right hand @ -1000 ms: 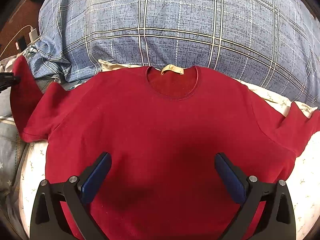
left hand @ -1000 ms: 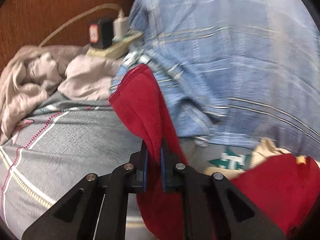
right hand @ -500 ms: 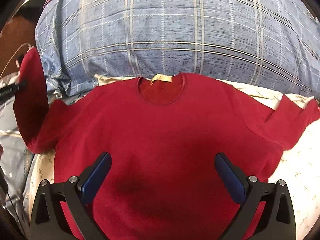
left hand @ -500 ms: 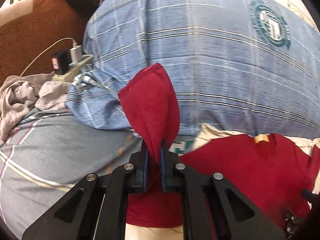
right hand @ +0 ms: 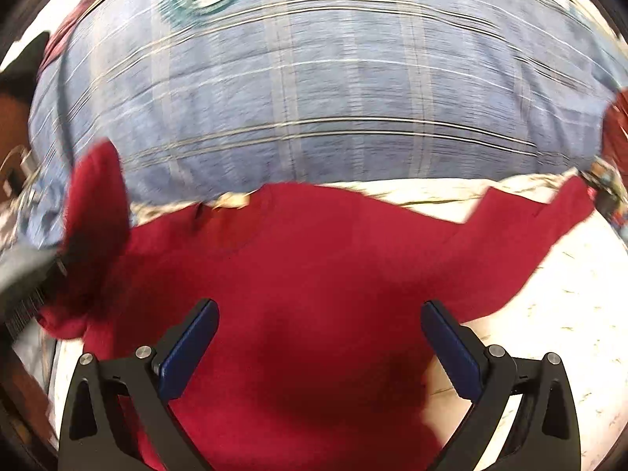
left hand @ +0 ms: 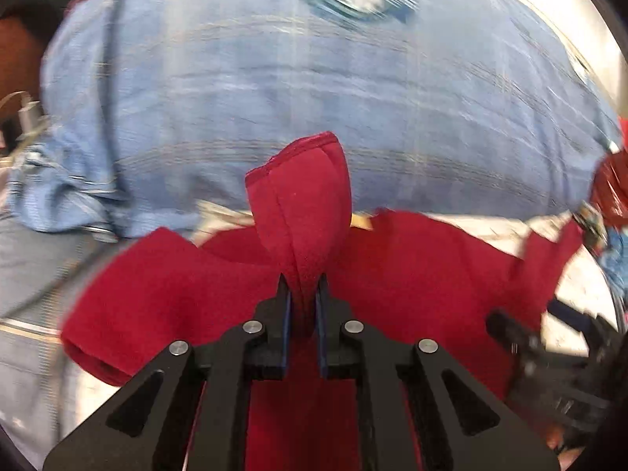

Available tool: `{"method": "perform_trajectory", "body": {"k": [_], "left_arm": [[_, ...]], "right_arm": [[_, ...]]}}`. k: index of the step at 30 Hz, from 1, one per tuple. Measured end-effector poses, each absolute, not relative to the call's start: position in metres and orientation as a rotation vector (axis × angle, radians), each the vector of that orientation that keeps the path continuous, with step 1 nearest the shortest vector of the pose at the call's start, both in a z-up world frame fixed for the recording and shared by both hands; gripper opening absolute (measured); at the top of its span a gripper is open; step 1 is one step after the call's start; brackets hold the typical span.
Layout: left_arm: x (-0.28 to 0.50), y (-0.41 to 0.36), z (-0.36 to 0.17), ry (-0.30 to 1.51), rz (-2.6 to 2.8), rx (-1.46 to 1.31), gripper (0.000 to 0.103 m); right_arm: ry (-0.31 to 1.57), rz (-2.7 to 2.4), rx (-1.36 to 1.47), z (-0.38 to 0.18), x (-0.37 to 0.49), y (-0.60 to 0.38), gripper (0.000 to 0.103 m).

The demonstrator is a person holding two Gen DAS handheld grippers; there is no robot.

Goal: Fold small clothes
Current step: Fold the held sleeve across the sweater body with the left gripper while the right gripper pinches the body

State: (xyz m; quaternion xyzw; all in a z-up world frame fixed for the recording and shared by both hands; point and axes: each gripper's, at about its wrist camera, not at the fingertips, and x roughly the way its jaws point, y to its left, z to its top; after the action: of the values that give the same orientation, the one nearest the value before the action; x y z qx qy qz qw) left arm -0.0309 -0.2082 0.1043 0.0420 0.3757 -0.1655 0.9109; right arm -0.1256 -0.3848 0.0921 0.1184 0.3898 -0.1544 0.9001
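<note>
Sleeve (left hand: pixel 302 200) carried inward over red top (right hand: pixel 314 294); L tool (left hand: pixel 302 294) clamped on sleeve, R tool (right hand: pixel 320 325) jaws apart.

Left tool (left hand: pixel 302 294) clamped tight; right tool (right hand: pixel 320 324) spread wide.

Sweater (right hand: pixel 314 294) lies before pillow (right hand: pixel 333 98)

A small dark-red knit sweater (right hand: pixel 314 294) lies face-up and spread flat, neckline toward the far side, one sleeve (left hand: pixel 302 204) raised upright over its body.
</note>
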Motion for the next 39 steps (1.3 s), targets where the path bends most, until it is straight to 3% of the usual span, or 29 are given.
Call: {"method": "perform_trajectory", "body": {"k": [6,9,11,13,19,24,25,27,30,31,39], "left_arm": [[-0.04,-0.257,0.058,0.912,-0.464,0.123,0.012],[-0.047,-0.254,0.063,0.927,-0.502,0.157,0.03],[-0.053,-0.235,0.081,0.897,-0.52,0.14,0.063],[-0.06,-0.21,0.103,0.823,-0.5,0.132,0.077],[-0.049,-0.124,0.122,0.706,-0.241,0.204,0.079],[-0.027,-0.073,0.087,0.801,-0.138,0.088,0.079],[-0.023,-0.069,0.077,0.833,-0.146,0.061,0.079],[-0.015,-0.068,0.062,0.894,-0.155,0.055,0.079],[-0.014,-0.071,0.054,0.92,-0.16,0.08,0.079],[-0.015,-0.071,0.056,0.906,-0.155,0.087,0.079],[-0.019,-0.053,0.081,0.796,-0.122,-0.002,0.079]], "right_arm": [[0.82,-0.387,0.267,0.09,-0.134,-0.418,0.102],[0.827,-0.372,0.311,0.089,-0.134,-0.424,0.102],[0.824,-0.335,0.339,0.089,-0.131,-0.424,0.102],[0.825,-0.282,0.356,0.09,-0.126,-0.419,0.102],[0.858,-0.165,0.305,0.088,-0.11,-0.392,0.099],[0.948,-0.197,0.224,0.066,-0.096,-0.379,0.093],[0.961,-0.205,0.208,0.061,-0.095,-0.377,0.087],[0.994,-0.214,0.16,0.048,-0.092,-0.375,0.063],[0.979,-0.185,0.113,0.045,-0.093,-0.368,0.013],[0.975,-0.182,0.091,0.047,-0.094,-0.364,0.005],[0.771,-0.275,-0.033,0.106,-0.088,-0.368,0.004]]}}
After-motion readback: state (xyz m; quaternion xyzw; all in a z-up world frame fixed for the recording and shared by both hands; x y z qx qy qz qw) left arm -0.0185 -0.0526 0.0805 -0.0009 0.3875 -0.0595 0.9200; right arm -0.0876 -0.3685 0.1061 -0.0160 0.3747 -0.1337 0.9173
